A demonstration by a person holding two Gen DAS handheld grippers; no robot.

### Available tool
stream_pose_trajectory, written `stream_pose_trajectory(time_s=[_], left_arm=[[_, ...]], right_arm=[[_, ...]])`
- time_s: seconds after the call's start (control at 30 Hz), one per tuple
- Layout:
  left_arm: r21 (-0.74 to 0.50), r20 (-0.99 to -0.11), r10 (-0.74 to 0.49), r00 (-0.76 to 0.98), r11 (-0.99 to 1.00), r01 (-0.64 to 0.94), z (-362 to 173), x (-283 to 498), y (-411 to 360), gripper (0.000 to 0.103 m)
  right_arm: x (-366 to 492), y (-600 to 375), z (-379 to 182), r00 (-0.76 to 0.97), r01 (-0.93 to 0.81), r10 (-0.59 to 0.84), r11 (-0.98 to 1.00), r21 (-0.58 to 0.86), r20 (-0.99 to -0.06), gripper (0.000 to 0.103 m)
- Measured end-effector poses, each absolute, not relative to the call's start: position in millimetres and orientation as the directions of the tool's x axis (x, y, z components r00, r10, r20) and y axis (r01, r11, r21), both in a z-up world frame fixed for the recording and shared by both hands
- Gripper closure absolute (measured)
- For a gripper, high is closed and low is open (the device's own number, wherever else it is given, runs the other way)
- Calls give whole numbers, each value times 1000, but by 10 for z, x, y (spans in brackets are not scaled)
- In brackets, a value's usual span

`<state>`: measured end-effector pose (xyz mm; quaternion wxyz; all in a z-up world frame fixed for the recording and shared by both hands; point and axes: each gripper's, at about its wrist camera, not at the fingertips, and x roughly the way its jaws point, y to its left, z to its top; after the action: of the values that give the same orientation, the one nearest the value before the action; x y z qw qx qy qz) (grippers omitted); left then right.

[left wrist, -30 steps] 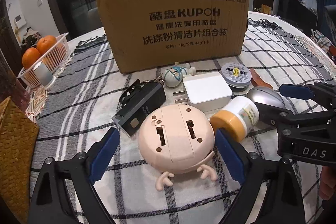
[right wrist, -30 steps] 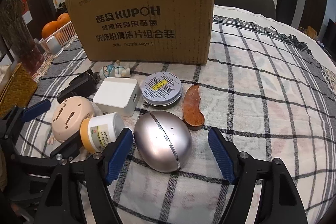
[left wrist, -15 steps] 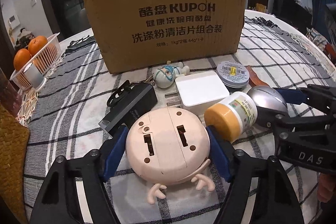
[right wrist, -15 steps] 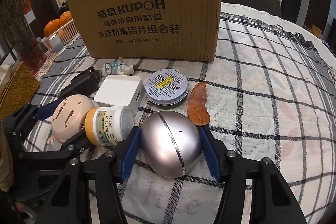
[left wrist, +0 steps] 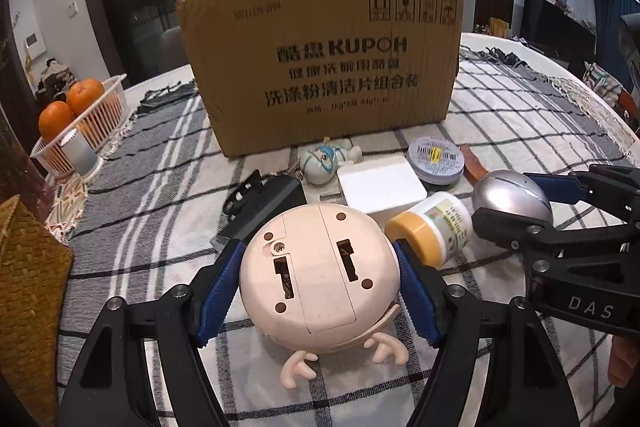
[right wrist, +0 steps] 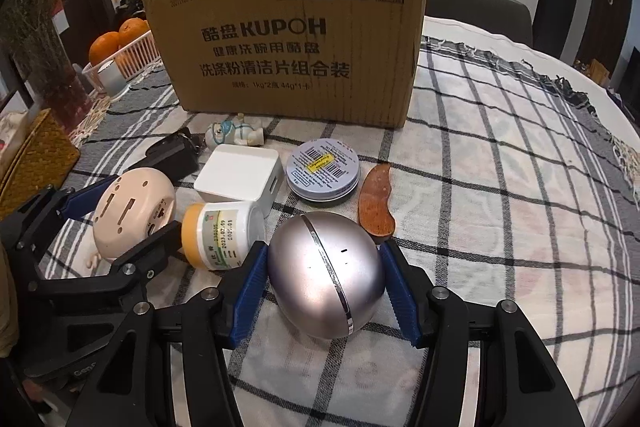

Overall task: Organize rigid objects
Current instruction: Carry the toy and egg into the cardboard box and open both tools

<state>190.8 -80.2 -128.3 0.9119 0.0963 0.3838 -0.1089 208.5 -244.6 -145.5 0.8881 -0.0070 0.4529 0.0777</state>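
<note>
My left gripper (left wrist: 320, 283) is shut on a pink round toy (left wrist: 320, 275), blue pads on both its sides; it also shows in the right wrist view (right wrist: 132, 207). My right gripper (right wrist: 322, 283) is shut on a silver egg-shaped object (right wrist: 326, 275), which also shows in the left wrist view (left wrist: 510, 193). Both are lifted slightly off the checked tablecloth (right wrist: 500, 187). A white jar with a yellow lid (right wrist: 222, 235) lies on its side between them. A cardboard box (right wrist: 296, 47) stands behind.
Near the box lie a white charger (right wrist: 240, 177), a round tin (right wrist: 324, 167), a brown wooden piece (right wrist: 376, 207), a black adapter (left wrist: 264, 203) and a small figurine (left wrist: 328, 159). A basket of oranges (left wrist: 76, 123) and a wicker box (left wrist: 28, 291) are at the left.
Both grippers moved forward and closed: the left around the pink toy, the right around the silver egg. Both objects now sit a little higher in view.
</note>
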Motion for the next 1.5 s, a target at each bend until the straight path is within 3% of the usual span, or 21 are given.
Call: stream_pose_trajectory(time_s=[0.37,0.83,1.5], left_arm=[[90,-640,-145,754,961,261,-828,1712,-747,29],[142,-494,-146,857,959,245,-97,1592,-702,29],[153,-456,-163,875,954,257,522,2181,-706,29]], right_arm=[[1878,-2461,-976,660,-139,105,990,16,-744,45],[1665,-2401,-217,794,-130,115,991,18,-596,45],[2070,-2468,427,858,-62,97,994,86,-505,45]])
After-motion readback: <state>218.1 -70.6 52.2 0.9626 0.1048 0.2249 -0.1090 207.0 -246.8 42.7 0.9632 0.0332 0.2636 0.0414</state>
